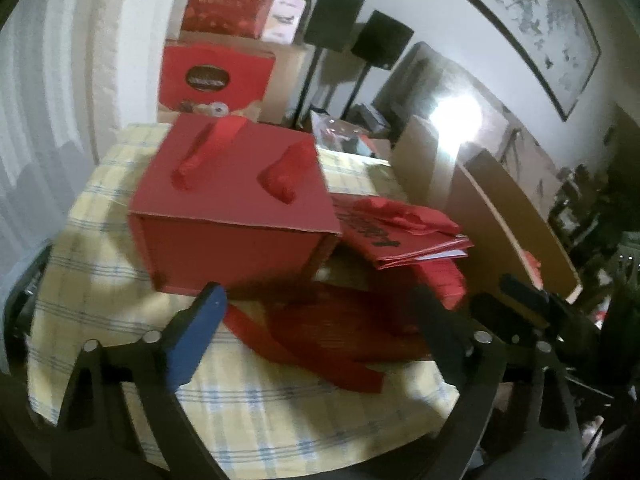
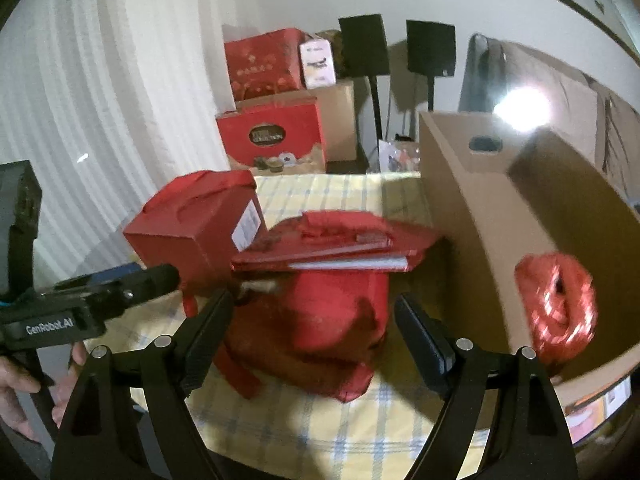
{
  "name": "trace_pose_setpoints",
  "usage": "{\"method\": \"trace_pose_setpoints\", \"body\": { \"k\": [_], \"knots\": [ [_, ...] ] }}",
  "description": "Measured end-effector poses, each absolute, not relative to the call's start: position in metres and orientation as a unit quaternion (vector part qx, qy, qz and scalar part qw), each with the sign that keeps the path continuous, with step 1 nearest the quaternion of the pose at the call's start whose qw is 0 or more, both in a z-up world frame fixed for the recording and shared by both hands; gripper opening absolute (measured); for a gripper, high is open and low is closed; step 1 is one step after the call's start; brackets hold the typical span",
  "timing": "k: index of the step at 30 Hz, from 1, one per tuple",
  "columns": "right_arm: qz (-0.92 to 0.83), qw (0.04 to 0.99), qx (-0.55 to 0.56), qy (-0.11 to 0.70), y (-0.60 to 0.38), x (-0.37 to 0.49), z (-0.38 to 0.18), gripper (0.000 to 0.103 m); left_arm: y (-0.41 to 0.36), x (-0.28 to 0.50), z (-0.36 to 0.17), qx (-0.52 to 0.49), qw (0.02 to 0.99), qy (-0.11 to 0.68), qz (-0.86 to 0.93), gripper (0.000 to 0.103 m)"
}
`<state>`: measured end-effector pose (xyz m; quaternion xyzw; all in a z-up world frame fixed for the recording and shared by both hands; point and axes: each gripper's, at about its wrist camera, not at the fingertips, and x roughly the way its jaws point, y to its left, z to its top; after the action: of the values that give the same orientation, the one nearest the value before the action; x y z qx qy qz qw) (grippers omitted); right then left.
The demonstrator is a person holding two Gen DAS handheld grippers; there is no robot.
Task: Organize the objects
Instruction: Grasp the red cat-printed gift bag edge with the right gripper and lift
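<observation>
A red gift box [image 1: 236, 208] with ribbon handles stands on the yellow checked tablecloth [image 1: 256, 412]; it shows in the right wrist view [image 2: 200, 224] too. Flat red folded bags [image 1: 400, 228] lie stacked beside it [image 2: 332, 248], above a crumpled red fabric bag [image 1: 340, 332] [image 2: 320, 328]. An open cardboard box [image 2: 472, 216] on the right holds a shiny red ribbon bundle [image 2: 556, 308]. My left gripper [image 1: 320, 320] is open, just short of the gift box and fabric bag. My right gripper [image 2: 316, 320] is open around the fabric bag's front.
The left gripper's body [image 2: 92, 300] and the person's hand show at the left of the right wrist view. Behind the table stand red gift boxes [image 2: 272, 136], cardboard cartons, two black speakers [image 2: 364, 44] on stands, and a white curtain [image 2: 100, 100].
</observation>
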<state>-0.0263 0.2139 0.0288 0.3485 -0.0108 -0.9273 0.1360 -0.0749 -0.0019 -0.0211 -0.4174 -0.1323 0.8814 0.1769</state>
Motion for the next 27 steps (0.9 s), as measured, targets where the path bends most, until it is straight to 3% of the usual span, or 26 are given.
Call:
{"method": "trace_pose_setpoints", "body": {
  "k": [3,6,11,14,21,27],
  "knots": [
    [-0.930,0.137,0.341,-0.007,0.217,-0.028,0.038,0.081,0.005,-0.077,-0.021,-0.431,0.195,-0.144,0.869,0.074],
    [-0.931,0.136,0.338,-0.007,0.222,-0.030,0.045,0.074,0.013,-0.079,-0.023,-0.444,0.207,-0.158,0.857,0.073],
    [-0.932,0.133,0.337,0.001,0.230,-0.040,0.055,0.049,0.024,-0.088,-0.025,-0.457,0.218,-0.198,0.839,0.065],
    [-0.932,0.134,0.337,-0.005,0.236,-0.045,0.059,0.049,0.029,-0.095,-0.026,-0.458,0.221,-0.228,0.831,0.059],
    [-0.931,0.130,0.340,0.018,0.241,-0.071,0.064,0.047,0.035,-0.116,-0.046,-0.471,0.210,-0.326,0.793,0.058],
    [-0.920,0.149,0.361,0.038,0.233,-0.101,0.057,0.045,0.039,-0.130,-0.059,-0.467,0.193,-0.362,0.784,0.057]
  ]
}}
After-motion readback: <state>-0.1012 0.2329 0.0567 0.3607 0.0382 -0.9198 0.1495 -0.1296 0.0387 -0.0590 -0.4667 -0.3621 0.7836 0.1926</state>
